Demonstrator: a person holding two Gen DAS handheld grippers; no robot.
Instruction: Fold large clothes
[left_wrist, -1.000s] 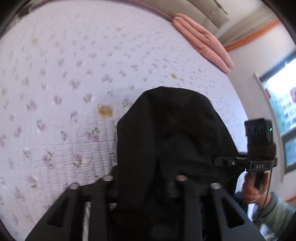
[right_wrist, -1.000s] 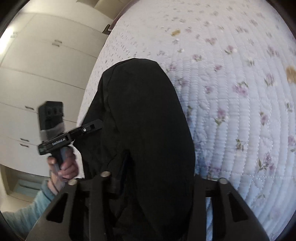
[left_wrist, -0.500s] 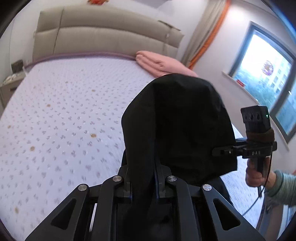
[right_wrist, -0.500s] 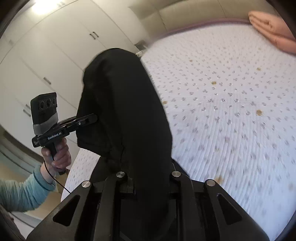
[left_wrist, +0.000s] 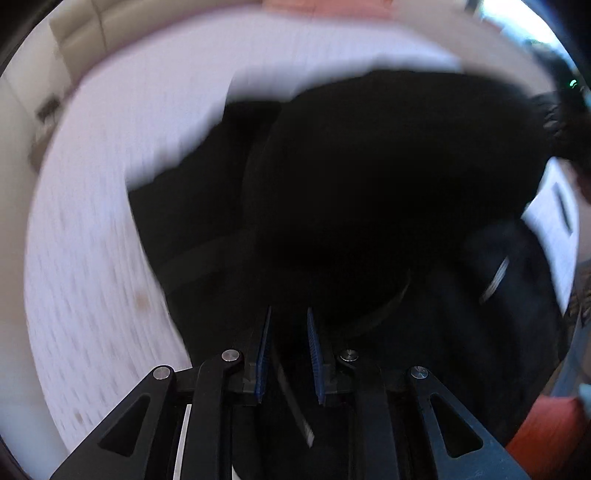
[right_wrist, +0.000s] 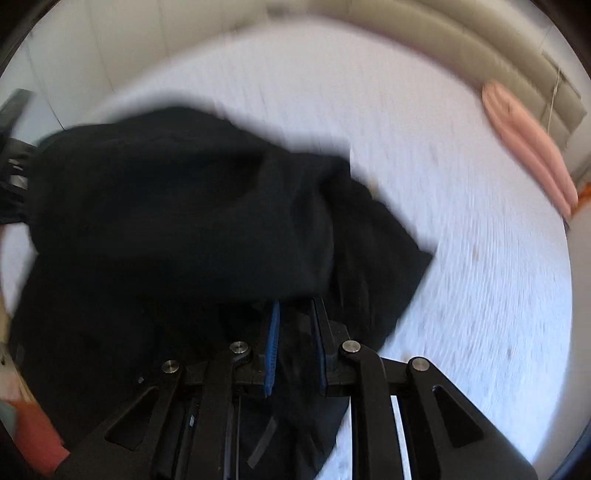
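My left gripper (left_wrist: 289, 325) is matte black, with blue ribbed pads (left_wrist: 263, 354) on narrow fingers and round silver screws at the linkage pivots. My right gripper (right_wrist: 295, 317) matches: black triangular-cutout arms, blue pads (right_wrist: 272, 343).

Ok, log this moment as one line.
left gripper: shut on black garment | right gripper: shut on black garment | garment: bunched over bed | frames: blurred

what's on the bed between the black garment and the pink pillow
Nothing: in the right wrist view, only bare quilt runs from the black garment to the pink pillow.
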